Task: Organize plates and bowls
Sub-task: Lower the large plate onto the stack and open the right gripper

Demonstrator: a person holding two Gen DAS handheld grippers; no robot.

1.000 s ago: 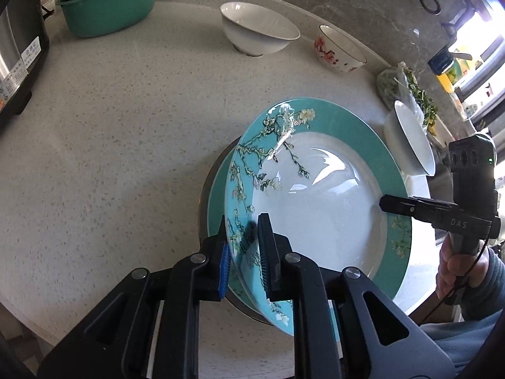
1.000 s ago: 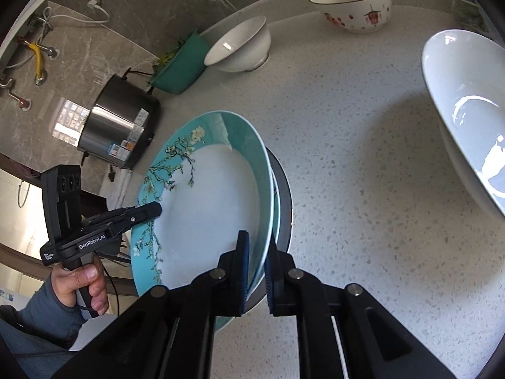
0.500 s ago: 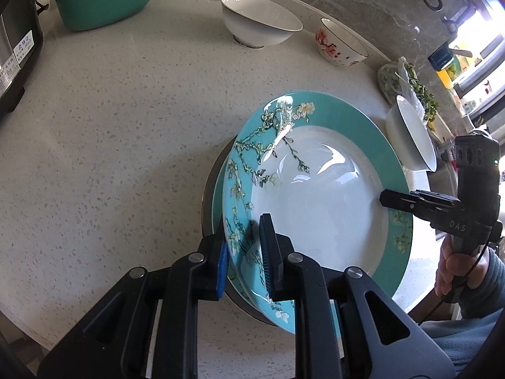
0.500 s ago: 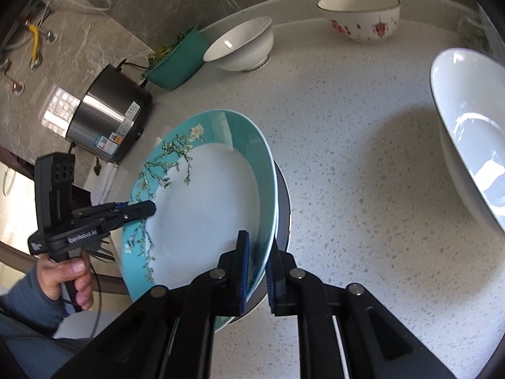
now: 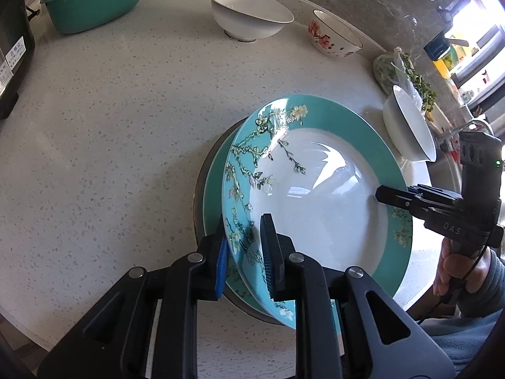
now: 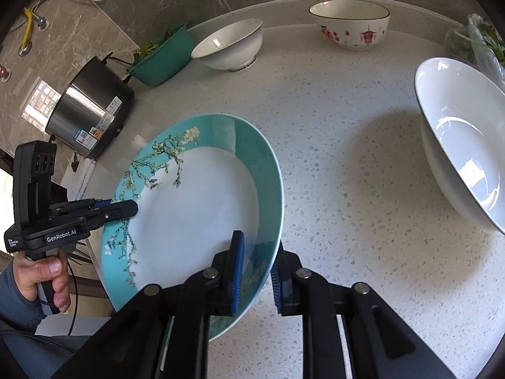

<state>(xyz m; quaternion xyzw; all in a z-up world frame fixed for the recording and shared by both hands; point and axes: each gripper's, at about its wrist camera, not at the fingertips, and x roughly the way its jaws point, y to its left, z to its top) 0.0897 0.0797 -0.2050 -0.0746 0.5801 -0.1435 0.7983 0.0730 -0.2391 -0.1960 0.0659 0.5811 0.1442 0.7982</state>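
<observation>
Teal plate (image 5: 318,202) is settling onto the plate stack (image 5: 214,195) (surface centre); left gripper (image 5: 244,249) at seven o'clock, right gripper (image 6: 255,271) at three, fingers spreading off its rim, releasing.

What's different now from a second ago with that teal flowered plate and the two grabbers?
Both grippers have started letting go. The right gripper has spread its jaws, and they are opening, with the teal plate rim loose between them. The left gripper has eased too, with a gap at one pad. The plate has settled flatter onto the stack. The white bowl and flowered bowl stayed put.
</observation>
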